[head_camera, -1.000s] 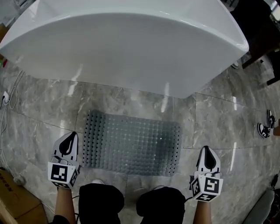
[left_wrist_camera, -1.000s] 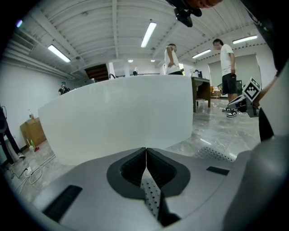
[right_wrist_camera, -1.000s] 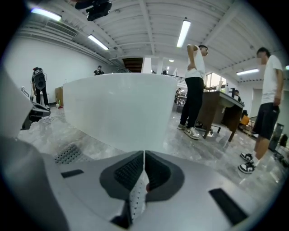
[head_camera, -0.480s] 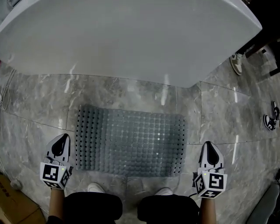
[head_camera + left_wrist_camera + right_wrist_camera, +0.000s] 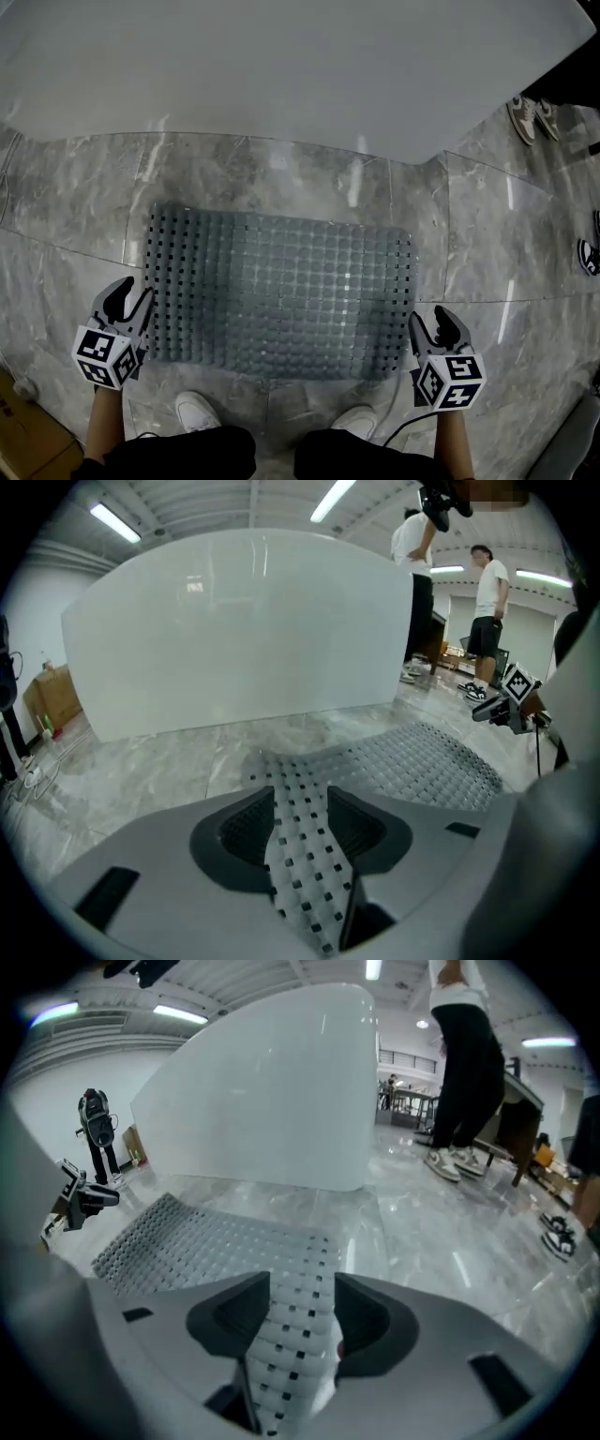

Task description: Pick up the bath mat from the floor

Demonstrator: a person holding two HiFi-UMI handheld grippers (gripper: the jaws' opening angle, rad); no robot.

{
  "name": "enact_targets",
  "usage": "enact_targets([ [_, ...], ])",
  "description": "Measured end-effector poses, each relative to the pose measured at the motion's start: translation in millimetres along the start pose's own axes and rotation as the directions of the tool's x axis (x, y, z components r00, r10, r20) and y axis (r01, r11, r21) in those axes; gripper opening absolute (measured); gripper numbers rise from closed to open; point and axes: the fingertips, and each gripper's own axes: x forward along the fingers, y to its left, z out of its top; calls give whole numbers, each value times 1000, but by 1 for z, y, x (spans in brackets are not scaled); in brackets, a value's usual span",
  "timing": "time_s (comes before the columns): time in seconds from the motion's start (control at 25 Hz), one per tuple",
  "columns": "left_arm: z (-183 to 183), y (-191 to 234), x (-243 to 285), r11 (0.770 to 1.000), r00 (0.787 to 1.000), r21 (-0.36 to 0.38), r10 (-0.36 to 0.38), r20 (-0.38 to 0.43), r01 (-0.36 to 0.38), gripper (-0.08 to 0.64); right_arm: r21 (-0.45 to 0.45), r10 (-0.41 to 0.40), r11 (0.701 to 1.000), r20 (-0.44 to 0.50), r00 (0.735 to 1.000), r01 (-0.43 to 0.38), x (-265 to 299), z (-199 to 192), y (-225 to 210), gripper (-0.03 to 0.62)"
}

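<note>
Evidently, the grey marble-tiled floor (image 5: 506,244) and the large white glossy bathtub (image 5: 281,75) at the far side are seen from closer than a second ago, the head having been lowered along with both hands. The grey perforated rubber bath mat (image 5: 281,291) is found where it was, flat on the floor just on the near side of the tub, with no edge lifted yet. The left claw (image 5: 128,300) has been brought down to the mat's left near corner and the right claw (image 5: 434,326) to its right near corner. Both claws were pressed together a second ago. Their jaws have just been opening and are now spread, with a strip of the mat's edge seen in the gap of each, though no pad is pressed on it. The approach is therefore judged nearly done: the edges remain to be pinched before any lift can be made.
</note>
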Motion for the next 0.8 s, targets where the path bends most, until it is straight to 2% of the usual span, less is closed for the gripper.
enact_targets([
  [0.12, -35, 3, 10, 1000, 995, 2, -3, -96, 3, 172, 18, 56, 998, -102, 993, -54, 23, -33, 3, 233],
  [0.2, -54, 9, 19, 1000, 990, -15, -3, -142, 1, 219, 31, 77, 997, -155, 985, -73, 36, -52, 1, 269],
  [0.32, -75, 22, 35, 999, 981, -38, 17, -193, -25, 256, 21, 44, 999, -203, 978, -41, 46, -72, -14, 275],
  [0.4, -88, 32, 39, 996, 973, -83, 19, -229, -39, 268, 32, 40, 999, -227, 973, -33, 50, -82, -20, 276],
  [0.64, -117, 40, 55, 970, 949, -238, -37, -314, -41, 270, 140, 121, 987, -306, 944, -81, 63, -102, -21, 278],
  [0.8, -125, 39, 62, 971, 938, -238, -48, -344, -38, 260, 114, 104, 991, -319, 942, -71, 66, -103, -21, 278],
])
